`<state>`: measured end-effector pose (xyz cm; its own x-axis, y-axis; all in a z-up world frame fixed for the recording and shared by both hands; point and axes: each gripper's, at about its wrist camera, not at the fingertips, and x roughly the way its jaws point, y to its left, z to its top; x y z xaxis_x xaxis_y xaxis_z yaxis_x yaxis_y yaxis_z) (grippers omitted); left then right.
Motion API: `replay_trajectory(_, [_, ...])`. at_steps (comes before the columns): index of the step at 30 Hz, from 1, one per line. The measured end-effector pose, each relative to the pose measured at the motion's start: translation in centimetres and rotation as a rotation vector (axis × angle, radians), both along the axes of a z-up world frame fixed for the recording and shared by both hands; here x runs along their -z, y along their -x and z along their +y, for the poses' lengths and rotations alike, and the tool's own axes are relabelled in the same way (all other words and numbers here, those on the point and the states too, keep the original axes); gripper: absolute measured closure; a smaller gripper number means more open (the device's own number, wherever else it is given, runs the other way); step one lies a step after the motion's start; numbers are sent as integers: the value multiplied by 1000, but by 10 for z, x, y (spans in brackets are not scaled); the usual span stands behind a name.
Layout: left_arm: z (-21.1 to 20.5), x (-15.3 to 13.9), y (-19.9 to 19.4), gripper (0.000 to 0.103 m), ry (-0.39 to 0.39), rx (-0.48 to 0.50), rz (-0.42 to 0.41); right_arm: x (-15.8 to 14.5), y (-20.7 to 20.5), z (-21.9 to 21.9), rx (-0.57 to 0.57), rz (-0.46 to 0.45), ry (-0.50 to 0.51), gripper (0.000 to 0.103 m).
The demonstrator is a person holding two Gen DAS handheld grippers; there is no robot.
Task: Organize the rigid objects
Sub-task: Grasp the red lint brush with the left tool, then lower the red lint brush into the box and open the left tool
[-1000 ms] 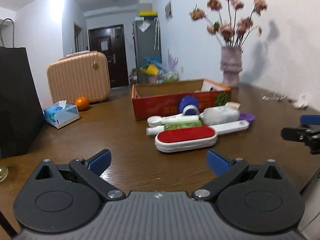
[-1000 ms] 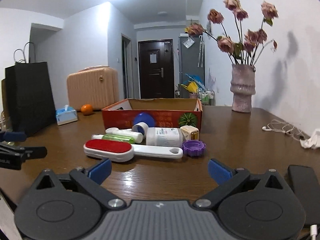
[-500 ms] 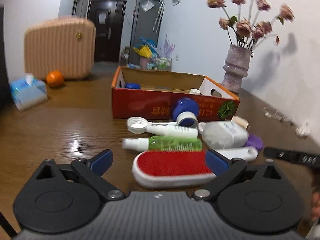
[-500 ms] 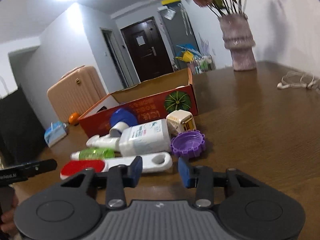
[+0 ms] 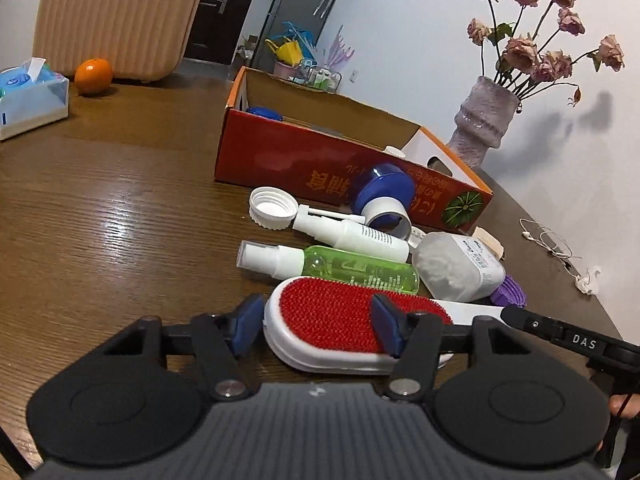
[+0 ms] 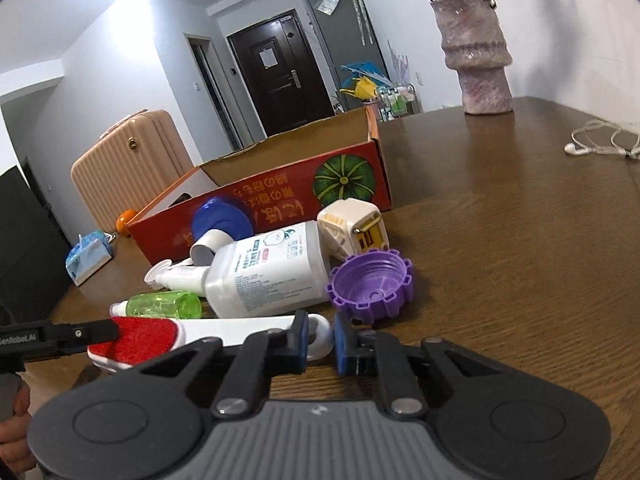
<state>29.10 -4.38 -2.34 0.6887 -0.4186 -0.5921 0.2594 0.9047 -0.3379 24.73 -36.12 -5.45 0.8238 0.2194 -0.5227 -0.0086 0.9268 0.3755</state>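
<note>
A white lint brush with a red pad (image 5: 332,316) lies on the wooden table at the front of a pile. My left gripper (image 5: 318,326) is open, its fingers around the brush's red head. My right gripper (image 6: 321,342) is nearly shut around the tip of the brush's white handle (image 6: 248,326); contact is unclear. Behind lie a green spray bottle (image 5: 352,270), a white spray bottle (image 5: 348,234), a big white bottle (image 6: 272,270), a purple cap (image 6: 370,284), a white cap (image 5: 272,208), a blue-capped piece (image 5: 384,196) and a cream charger (image 6: 354,228). A red cardboard box (image 5: 320,168) stands behind them.
A vase of dried flowers (image 5: 486,120) stands at the back right, earphones (image 6: 600,144) beside it. A tissue box (image 5: 30,98), an orange (image 5: 94,76) and a peach case (image 5: 116,16) sit at the back left. A black bag (image 6: 24,240) stands left.
Both grippers moved forward and down to the lint brush. The left fingers narrowed around its red head; the right fingers closed in on the handle end.
</note>
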Motion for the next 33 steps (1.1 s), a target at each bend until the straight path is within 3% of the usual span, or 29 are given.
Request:
replay_trajectory(8, [-2,-6,30,48,8,-2,12,0,15,0,42,-1,4,89])
replay_trajectory(18, [-13,-32,59,48,-5,51,-94,-11,61,-9,87,-36,-24,89])
replay_trajectory(22, [-20,-36,58,48,-8,44,-107,-14,63,-23,96,-38,-105,89])
replay_trajectory(28, [-29,-57,19,48,3,40,-146,-44,29,-31,96,-101,-82,89])
replay_trajectory(33, [-36,-81,-56,48,24,52,-167,-73,-49,-45,86,-119,-69,89])
